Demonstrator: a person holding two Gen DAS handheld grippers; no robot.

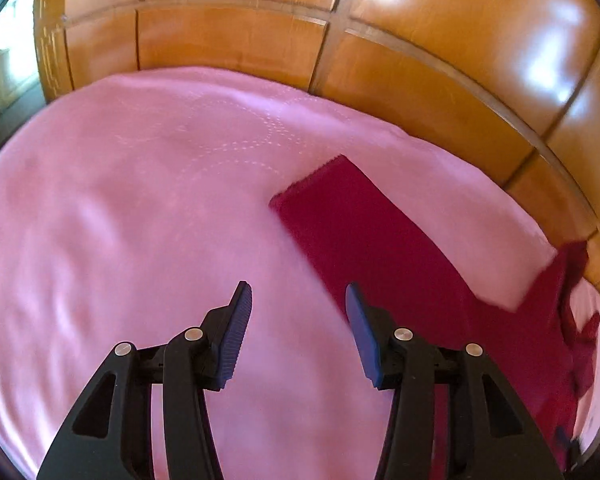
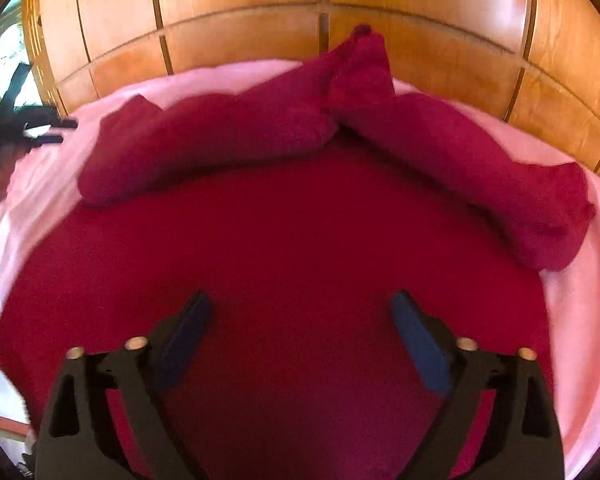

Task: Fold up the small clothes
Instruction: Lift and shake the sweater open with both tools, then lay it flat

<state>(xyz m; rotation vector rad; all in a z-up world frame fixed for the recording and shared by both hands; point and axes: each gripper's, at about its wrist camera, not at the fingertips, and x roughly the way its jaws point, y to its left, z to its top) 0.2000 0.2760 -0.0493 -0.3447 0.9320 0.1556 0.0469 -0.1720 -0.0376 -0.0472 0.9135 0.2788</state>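
Item: dark red garment [image 2: 284, 248], flat on my pink bedcover [image 1: 120, 200] before wooden panels [image 1: 440, 60]. Both sleeves [image 2: 204, 144] lie folded inward across its top; I judge the body fold remains. My left gripper [image 1: 298, 300] is spread, empty, beside a sleeve. My right gripper [image 2: 302, 312] is spread wide, empty, over the body.

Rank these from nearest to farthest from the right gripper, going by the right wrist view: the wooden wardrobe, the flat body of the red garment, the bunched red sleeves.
1. Flat body of the red garment: directly under the open right gripper.
2. Bunched red sleeves: piled across the garment's far edge.
3. Wooden wardrobe: behind the pink bedspread, at the back.
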